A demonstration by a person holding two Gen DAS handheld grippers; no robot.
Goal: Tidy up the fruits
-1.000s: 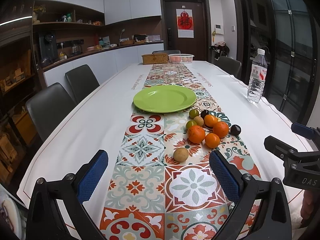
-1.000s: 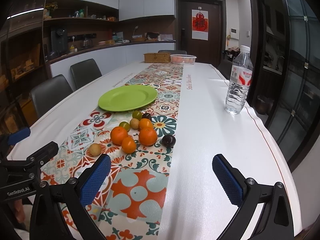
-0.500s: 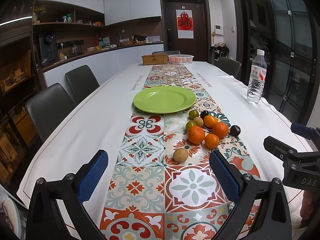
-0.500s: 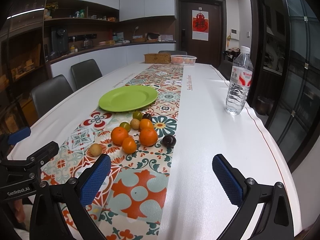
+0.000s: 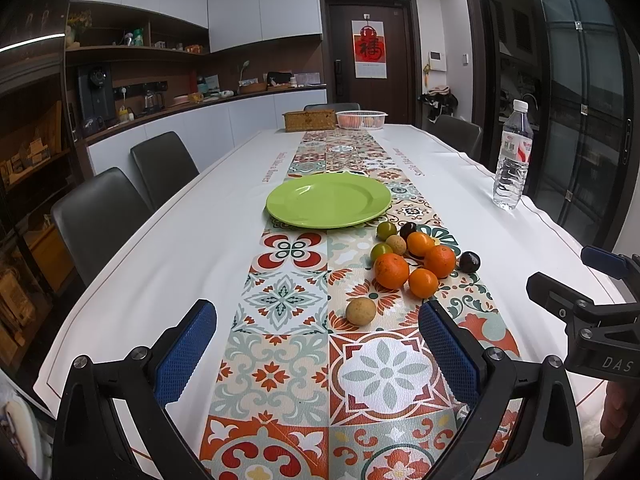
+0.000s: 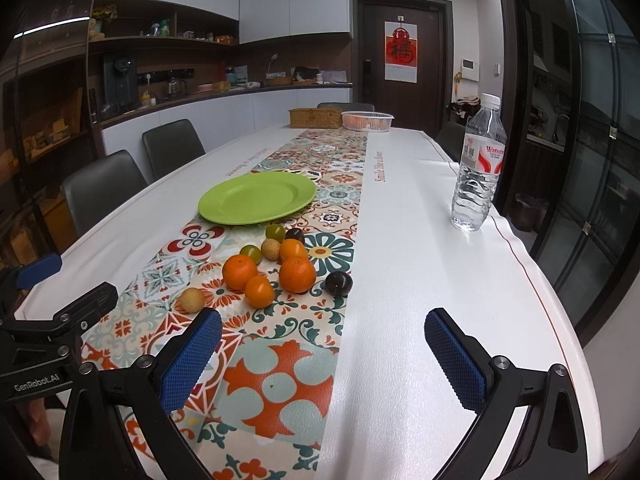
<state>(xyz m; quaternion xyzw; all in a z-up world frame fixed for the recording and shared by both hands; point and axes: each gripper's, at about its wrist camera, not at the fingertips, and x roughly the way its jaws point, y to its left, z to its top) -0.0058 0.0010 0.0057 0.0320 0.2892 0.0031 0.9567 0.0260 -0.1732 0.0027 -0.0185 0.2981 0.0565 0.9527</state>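
An empty green plate (image 5: pixel 328 200) (image 6: pixel 258 197) sits on the patterned table runner. Just in front of it lies a cluster of fruit: several oranges (image 5: pixel 391 270) (image 6: pixel 297 274), two green fruits (image 5: pixel 386 230), tan round fruits (image 5: pixel 361 311) (image 6: pixel 192 299) and dark plums (image 5: pixel 469 261) (image 6: pixel 338 283). My left gripper (image 5: pixel 318 350) is open and empty, low over the runner, short of the fruit. My right gripper (image 6: pixel 324 354) is open and empty, near the table's front edge, right of the fruit. Each gripper shows at the edge of the other's view.
A water bottle (image 5: pixel 513 156) (image 6: pixel 478 164) stands at the table's right edge. A wicker box (image 5: pixel 309 120) and a white basket (image 5: pixel 361 119) stand at the far end. Grey chairs (image 5: pixel 100 216) line the left side.
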